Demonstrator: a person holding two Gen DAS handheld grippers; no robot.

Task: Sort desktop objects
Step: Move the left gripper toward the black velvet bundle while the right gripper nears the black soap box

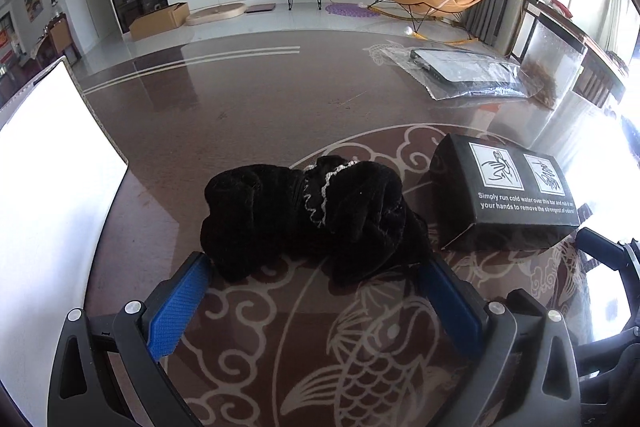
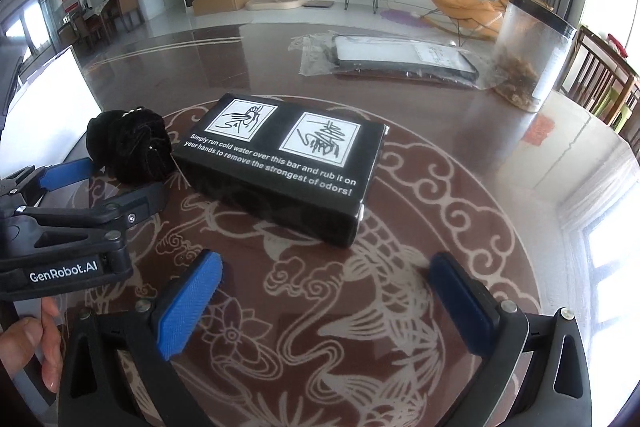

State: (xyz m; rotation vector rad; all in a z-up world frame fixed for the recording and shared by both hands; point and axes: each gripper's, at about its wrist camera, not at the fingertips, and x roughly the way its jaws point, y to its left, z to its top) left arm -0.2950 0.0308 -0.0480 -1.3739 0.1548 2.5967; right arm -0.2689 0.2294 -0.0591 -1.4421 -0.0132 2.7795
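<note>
- Where the carp pattern fills the worktop [image 1: 248, 99], we see a black velvet pouch [image 1: 312, 215] with a silver trim lying crumpled, its near edge just between the blue pads of our left gripper [image 1: 316, 269].
- The left jaws stand wide open, one pad at each side of the pouch's near edge; we cannot tell whether they touch the cloth.
- Just to the right of the pouch lies a black box [image 2: 280, 163] printed with two white pictures and a line about cold water; the two seem to touch at the box's left end.
- Our right gripper [image 2: 324, 269] hovers just short of the box, its jaws spread open and holding nothing.
- Farther back, a flat dark item in a clear plastic bag [image 2: 396, 61] lies on the worktop, and beside it to the right stands a clear canister [image 2: 528, 59] with brown matter at the bottom.
- A white panel [image 1: 52, 187] stands at the left edge.
- A hand [image 2: 36, 343] shows at the lower left of the right view.
</note>
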